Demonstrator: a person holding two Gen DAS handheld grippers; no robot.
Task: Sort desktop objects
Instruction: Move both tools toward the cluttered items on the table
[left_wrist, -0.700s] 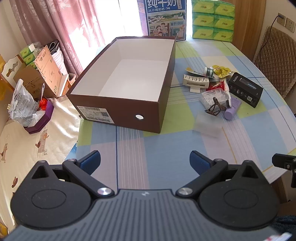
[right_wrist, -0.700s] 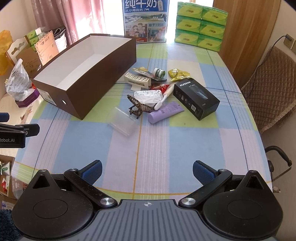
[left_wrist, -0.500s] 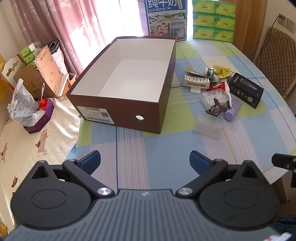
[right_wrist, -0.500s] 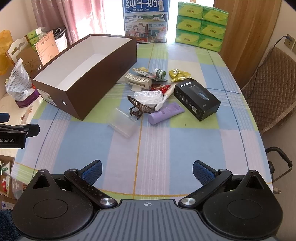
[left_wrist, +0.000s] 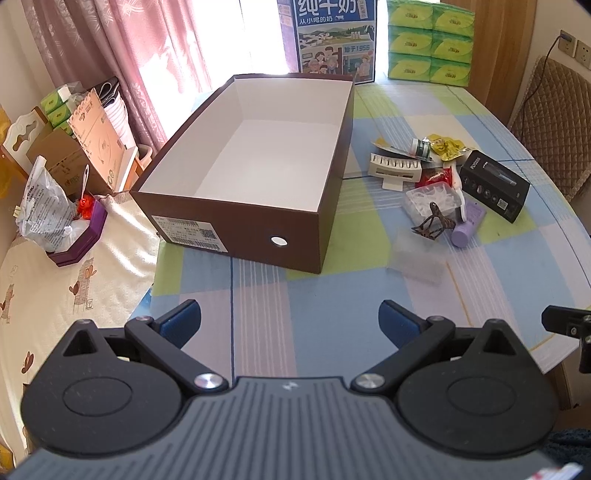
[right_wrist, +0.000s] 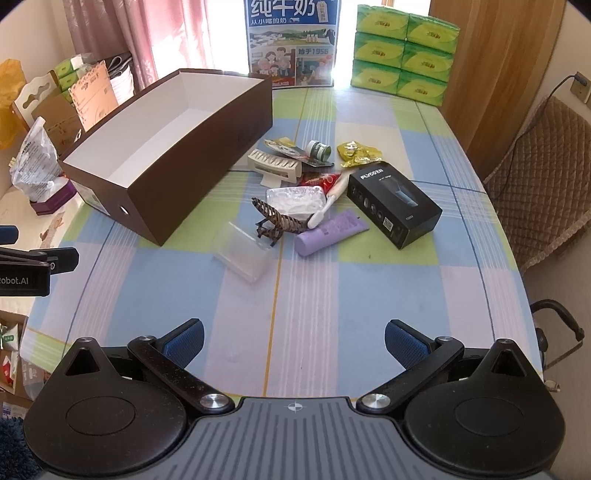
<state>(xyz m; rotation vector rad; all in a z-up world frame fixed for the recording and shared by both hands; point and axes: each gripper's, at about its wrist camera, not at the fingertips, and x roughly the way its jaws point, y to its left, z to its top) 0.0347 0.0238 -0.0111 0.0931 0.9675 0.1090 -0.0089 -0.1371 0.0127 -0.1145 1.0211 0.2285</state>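
An empty brown box (left_wrist: 236, 225) with a white inside stands on the checked tablecloth; it also shows in the right wrist view (right_wrist: 207, 177). Right of it lies a heap: a black carton (right_wrist: 393, 203), a purple tube (right_wrist: 330, 232), a brown hair claw (right_wrist: 273, 221), a clear plastic case (right_wrist: 242, 253), a white comb-like holder (right_wrist: 275, 166), a yellow packet (right_wrist: 356, 153) and a small green-capped jar (right_wrist: 319, 149). My left gripper (left_wrist: 290, 323) is open and empty, in front of the box. My right gripper (right_wrist: 293, 339) is open and empty, short of the heap.
A blue milk carton (right_wrist: 291, 44) and stacked green tissue packs (right_wrist: 402, 55) stand at the table's far edge. A quilted chair (right_wrist: 543, 177) is at the right. Cardboard boxes and bags (left_wrist: 66, 158) crowd the left, off the table.
The right gripper has drifted slightly forward toward the heap. The left gripper has hardly moved. Both stay open.
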